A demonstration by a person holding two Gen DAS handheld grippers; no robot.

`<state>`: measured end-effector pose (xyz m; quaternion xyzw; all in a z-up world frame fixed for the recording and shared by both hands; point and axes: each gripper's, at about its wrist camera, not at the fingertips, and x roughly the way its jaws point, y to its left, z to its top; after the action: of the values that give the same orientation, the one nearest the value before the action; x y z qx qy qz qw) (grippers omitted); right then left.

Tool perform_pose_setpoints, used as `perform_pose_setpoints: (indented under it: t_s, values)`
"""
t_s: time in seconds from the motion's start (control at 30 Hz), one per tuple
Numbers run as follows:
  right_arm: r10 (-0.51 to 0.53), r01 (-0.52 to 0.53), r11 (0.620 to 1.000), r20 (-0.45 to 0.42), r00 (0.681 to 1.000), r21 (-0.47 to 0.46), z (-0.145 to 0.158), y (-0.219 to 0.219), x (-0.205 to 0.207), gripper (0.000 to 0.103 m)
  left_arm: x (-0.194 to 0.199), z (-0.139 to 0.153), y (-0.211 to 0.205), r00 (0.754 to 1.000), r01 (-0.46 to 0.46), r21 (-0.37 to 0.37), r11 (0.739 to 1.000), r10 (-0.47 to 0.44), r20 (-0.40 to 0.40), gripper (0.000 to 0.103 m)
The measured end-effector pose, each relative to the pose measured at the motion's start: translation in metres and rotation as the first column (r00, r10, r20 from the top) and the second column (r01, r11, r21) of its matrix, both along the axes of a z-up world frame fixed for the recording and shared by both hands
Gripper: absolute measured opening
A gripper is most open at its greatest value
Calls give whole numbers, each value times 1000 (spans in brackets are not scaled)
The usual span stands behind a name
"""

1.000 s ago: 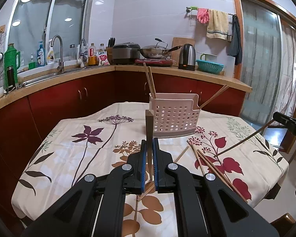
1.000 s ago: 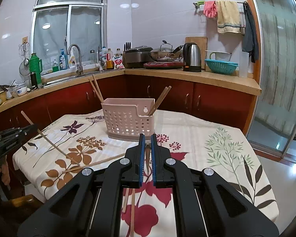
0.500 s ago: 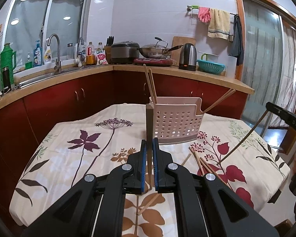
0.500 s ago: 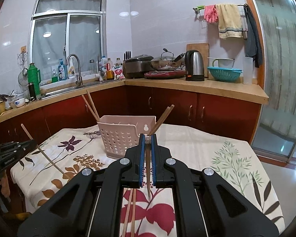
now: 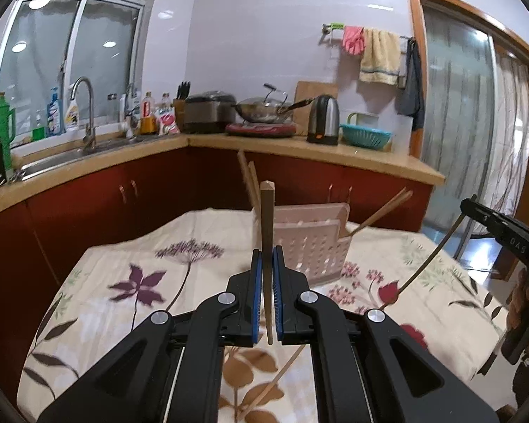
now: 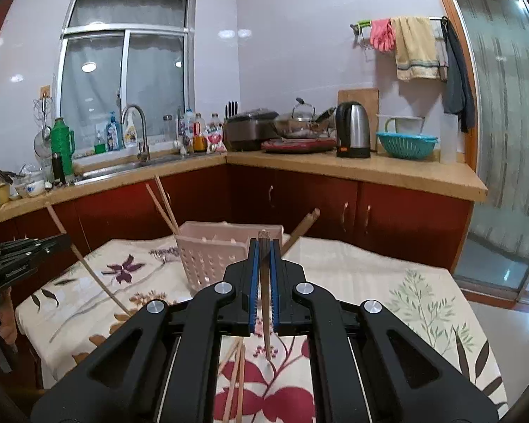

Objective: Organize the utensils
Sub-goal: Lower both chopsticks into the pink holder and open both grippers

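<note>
Partway through: the pink perforated utensil basket (image 6: 208,264) on the tabletop (image 6: 388,282) already holds several chopsticks. The left claw (image 5: 267,292) pinches one chopstick (image 5: 266,218) upright before the basket; the right claw (image 6: 263,282) pinches another (image 6: 265,317). Loose chopsticks (image 6: 237,380) remain nearer than the basket. Basket interior is hidden; the exact count is unclear.

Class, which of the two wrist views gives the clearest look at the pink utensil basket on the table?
The right wrist view. There the pink basket shows its open rim, perforated front and chopsticks leaning out on both sides, and only its right part is hidden by the right gripper. The left wrist view shows it blurred, partly behind the chopstick that the left gripper holds.
</note>
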<state>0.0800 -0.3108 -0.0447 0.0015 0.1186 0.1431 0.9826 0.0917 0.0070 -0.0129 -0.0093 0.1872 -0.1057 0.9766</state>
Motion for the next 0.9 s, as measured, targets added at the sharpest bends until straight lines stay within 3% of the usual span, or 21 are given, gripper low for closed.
perform_pose_setpoints:
  t_s: [0.5,0.73,0.9]
  values:
    - [57,-61,998,202,978,14,78,6,33,6,43,76,-25,976,70,7,998,-70,208,7]
    - [54,-60,998,209,977,23,77,10,73,6,75,75,-36,963,25,41,999,-35,267,7]
    - [62,-69,997,162,985,37,54,16,105,6,100,53,-39,973,14,23,1000,-19,231,7]
